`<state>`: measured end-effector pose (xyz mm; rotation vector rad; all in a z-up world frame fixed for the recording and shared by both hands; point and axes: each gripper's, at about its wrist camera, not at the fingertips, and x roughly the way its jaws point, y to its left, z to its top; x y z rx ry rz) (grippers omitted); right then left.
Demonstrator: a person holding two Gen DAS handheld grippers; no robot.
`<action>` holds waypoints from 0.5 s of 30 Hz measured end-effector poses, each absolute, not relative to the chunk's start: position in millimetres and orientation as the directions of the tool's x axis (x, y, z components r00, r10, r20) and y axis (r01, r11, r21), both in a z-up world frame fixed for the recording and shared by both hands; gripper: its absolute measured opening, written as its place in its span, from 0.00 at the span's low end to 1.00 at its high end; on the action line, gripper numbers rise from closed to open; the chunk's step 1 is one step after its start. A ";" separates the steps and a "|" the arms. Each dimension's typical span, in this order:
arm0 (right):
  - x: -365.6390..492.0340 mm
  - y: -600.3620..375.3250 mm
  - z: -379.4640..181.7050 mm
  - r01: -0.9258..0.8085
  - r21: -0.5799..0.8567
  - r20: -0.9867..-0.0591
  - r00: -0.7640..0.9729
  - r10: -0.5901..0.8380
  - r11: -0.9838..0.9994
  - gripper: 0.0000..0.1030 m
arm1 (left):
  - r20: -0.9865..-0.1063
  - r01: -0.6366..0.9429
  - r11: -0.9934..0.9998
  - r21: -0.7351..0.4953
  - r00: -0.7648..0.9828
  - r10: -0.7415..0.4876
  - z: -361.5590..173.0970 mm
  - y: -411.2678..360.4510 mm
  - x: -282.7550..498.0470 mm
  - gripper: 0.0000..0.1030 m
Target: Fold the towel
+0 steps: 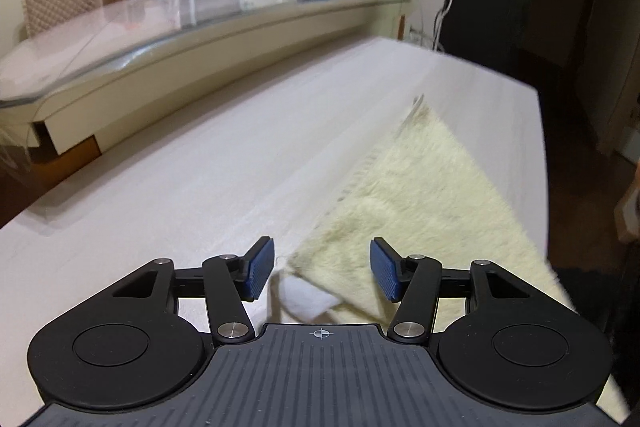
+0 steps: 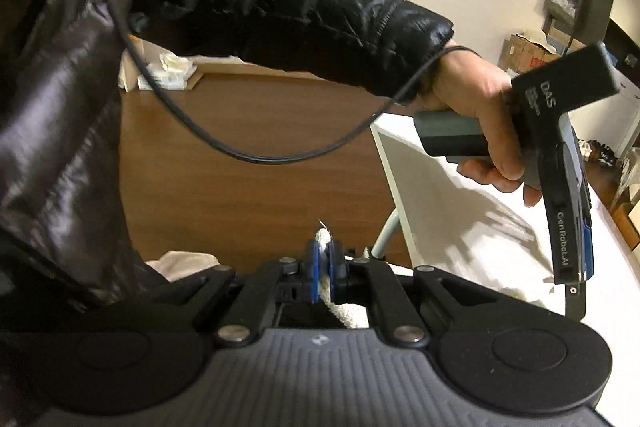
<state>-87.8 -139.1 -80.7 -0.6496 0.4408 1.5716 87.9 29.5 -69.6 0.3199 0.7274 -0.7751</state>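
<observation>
Closest to the lens, the right tool is clenched on a rolled-up edge of the towel, with a nub of cream terry poking out above the blue pads. The left tool hangs released, jaws apart, right over a near corner of the towel but not pinching it; a white label shows at that corner.

The towel lies on the white desk, partly spread, with one edge running diagonally away. I can't make out a clean fold anywhere, so I'd say we're early on: one edge gripped, the other corner not yet picked up, the folding itself all to come.

Further out, the person's left hand and black sleeve cross the right view.
</observation>
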 end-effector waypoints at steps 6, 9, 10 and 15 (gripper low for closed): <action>-49.0 -179.3 -55.5 -0.996 0.086 -0.467 -0.064 0.882 -0.027 0.05 | -0.688 0.719 0.693 -0.061 0.472 -0.551 -74.4 41.8 92.3 0.59; -1.9 -213.2 -45.2 -0.979 0.202 -0.347 -0.033 0.937 0.040 0.05 | -0.691 0.716 0.693 -0.084 0.460 -0.558 -72.8 44.8 96.0 0.59; 13.9 -225.9 -45.5 -0.966 0.247 -0.300 -0.006 0.954 0.071 0.05 | -0.691 0.715 0.693 -0.090 0.457 -0.560 -72.2 46.2 96.7 0.59; 79.6 -288.7 -61.2 -0.857 0.473 -0.158 0.145 0.977 0.203 0.05 | -0.680 0.699 0.705 -0.120 0.459 -0.571 -70.5 49.7 101.7 0.59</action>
